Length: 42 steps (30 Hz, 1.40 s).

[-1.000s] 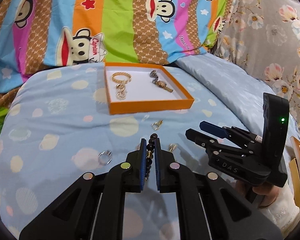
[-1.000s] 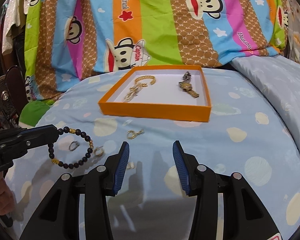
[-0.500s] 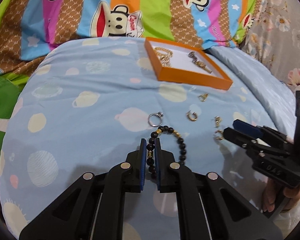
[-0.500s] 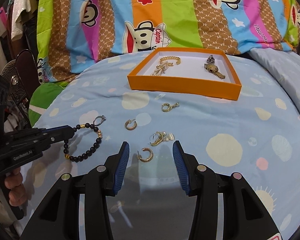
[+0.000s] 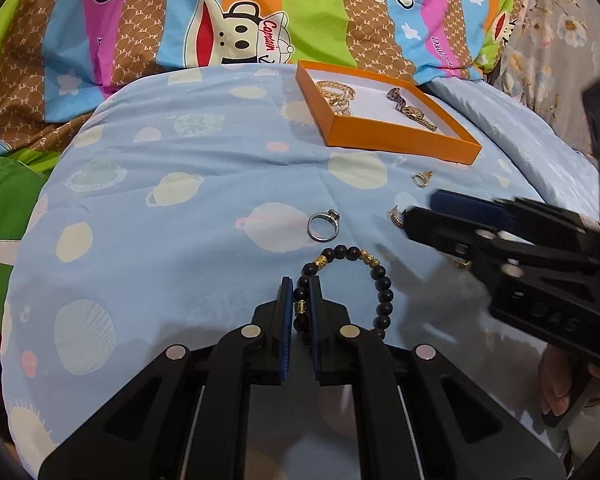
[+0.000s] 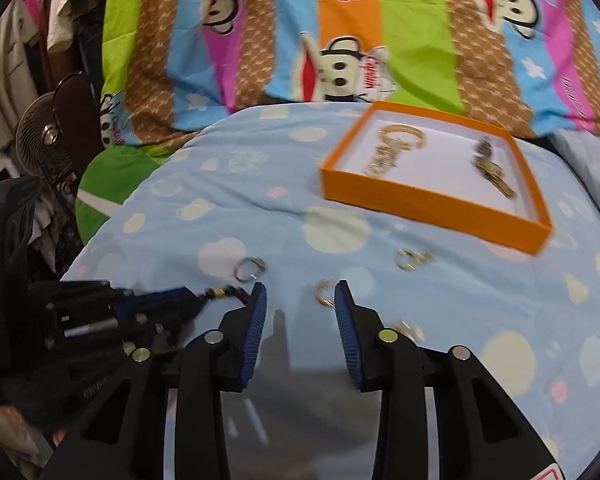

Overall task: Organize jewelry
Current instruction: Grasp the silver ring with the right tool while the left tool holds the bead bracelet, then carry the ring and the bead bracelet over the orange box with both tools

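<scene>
— What is hidden or hard to make out?

— In the right wrist view the bead bracelet (image 6: 224,293) is mostly covered by the left hand-held gripper (image 6: 188,300), and the picture is blurred. A gold earring (image 5: 396,218) is partly hidden behind the right hand-held gripper (image 5: 420,210).

— What is changed from half a second ago?

— The orange box (image 5: 400,148) is seen nearer. The bracelet is still clenched in the left hand-held gripper (image 5: 300,304), above the bed (image 5: 180,220), near the silver ring (image 5: 323,225). The right hand-held gripper (image 6: 300,300) is kept released.

Bright even indoor light, soft shadows, fisheye edge bending, right wrist view motion-blurred
</scene>
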### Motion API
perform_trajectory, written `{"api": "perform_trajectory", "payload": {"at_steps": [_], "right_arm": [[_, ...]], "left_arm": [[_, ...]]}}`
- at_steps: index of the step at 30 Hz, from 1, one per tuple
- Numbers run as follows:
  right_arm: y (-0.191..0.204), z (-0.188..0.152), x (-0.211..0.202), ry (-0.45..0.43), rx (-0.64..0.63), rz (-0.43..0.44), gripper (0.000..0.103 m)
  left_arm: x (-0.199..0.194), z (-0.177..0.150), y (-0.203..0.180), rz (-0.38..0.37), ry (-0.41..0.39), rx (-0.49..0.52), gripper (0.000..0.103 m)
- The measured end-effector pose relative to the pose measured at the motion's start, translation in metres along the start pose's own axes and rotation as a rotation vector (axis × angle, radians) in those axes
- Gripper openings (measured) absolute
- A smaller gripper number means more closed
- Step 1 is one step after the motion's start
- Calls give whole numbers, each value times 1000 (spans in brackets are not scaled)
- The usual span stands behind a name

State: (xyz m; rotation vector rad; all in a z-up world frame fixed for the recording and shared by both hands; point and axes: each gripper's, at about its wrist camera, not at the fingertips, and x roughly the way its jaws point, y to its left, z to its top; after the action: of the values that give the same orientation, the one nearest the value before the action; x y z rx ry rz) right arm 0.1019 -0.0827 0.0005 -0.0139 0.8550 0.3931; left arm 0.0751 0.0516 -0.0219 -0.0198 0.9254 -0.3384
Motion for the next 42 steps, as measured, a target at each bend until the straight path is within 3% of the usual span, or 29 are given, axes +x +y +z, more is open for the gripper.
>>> {"api": "perform_trajectory", "payload": {"at_steps": [7,22,34,42], "right_arm": [[13,8,38,74,-12,29,13],[9,12,43,62,17,47,5],[-35,21,-12,-89,116,4,3],[-95,36,-52,-165,168,-104,3]], "left_arm": [[0,1,4,-21,8,-22,7],[0,2,8,-39,16,-40,7],[-14,12,10,-41,-15,-45,7],[-41,54,-7,-33,-101,35,7]]}}
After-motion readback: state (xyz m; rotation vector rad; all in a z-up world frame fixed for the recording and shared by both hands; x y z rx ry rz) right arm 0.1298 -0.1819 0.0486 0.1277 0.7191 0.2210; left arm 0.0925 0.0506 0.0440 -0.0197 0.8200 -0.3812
